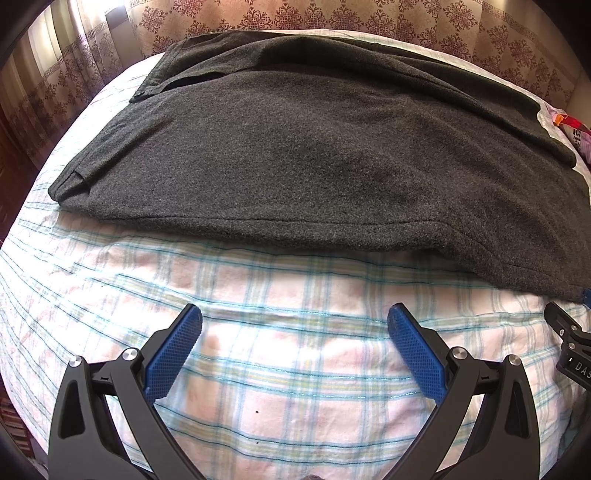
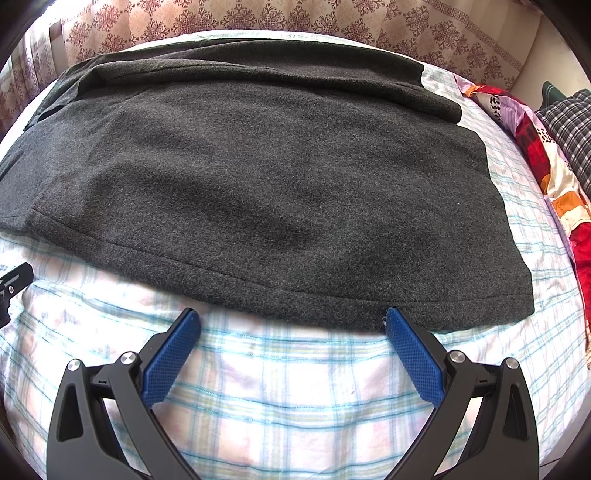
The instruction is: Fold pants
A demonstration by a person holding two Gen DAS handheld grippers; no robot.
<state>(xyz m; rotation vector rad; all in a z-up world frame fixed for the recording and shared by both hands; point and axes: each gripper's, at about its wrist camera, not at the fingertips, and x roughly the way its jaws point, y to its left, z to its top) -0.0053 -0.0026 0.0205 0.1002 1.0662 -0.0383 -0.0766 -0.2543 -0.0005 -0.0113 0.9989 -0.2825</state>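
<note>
Dark grey pants (image 1: 303,147) lie spread flat across a bed, one layer folded over another, with the hem edge nearest me. My left gripper (image 1: 294,314) is open over the bare sheet, a short way in front of that near edge. In the right wrist view the same pants (image 2: 258,177) fill the middle. My right gripper (image 2: 292,317) is open too, its tips right at the near edge of the cloth; the right fingertip (image 2: 393,317) touches the hem. Nothing is held in either one.
The bed has a pale plaid sheet (image 1: 258,369) in pink, blue and green. A patterned curtain (image 1: 332,16) hangs behind the bed. A red and orange blanket (image 2: 535,155) and a checked pillow (image 2: 569,125) lie at the right. The other gripper's black body (image 1: 572,343) shows at the right edge.
</note>
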